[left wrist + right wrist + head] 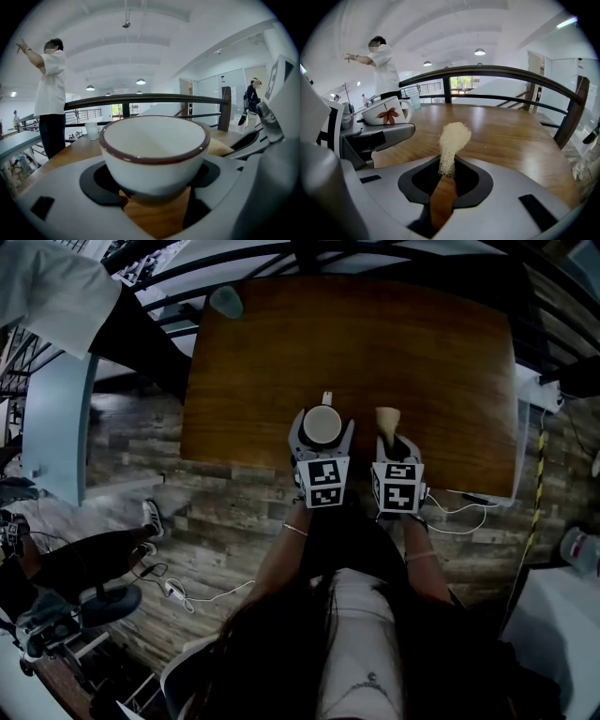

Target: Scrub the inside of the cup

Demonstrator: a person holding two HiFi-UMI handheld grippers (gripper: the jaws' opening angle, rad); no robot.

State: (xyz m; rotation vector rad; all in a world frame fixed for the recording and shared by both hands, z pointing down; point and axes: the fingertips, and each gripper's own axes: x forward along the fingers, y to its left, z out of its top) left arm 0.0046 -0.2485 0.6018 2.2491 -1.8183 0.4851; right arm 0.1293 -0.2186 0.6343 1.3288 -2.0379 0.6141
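Observation:
A white cup (322, 425) with a brown rim stands upright near the front edge of the wooden table (422, 352). My left gripper (322, 430) has its wide-set jaws closed round the cup's sides. In the left gripper view the cup (154, 150) fills the space between the pads and its inside looks bare. In the right gripper view the cup (384, 114) shows a red leaf print at left. My right gripper (395, 448) is just right of the cup, shut on a pale loofah scrubber (387, 418). The scrubber (452, 143) sticks up out of the pinched pads.
A translucent tumbler (226, 302) stands at the table's far left corner. A dark railing (497, 72) runs behind the table. A person in a white shirt (51, 89) stands beyond the far left corner. White cables (459, 512) lie on the floor.

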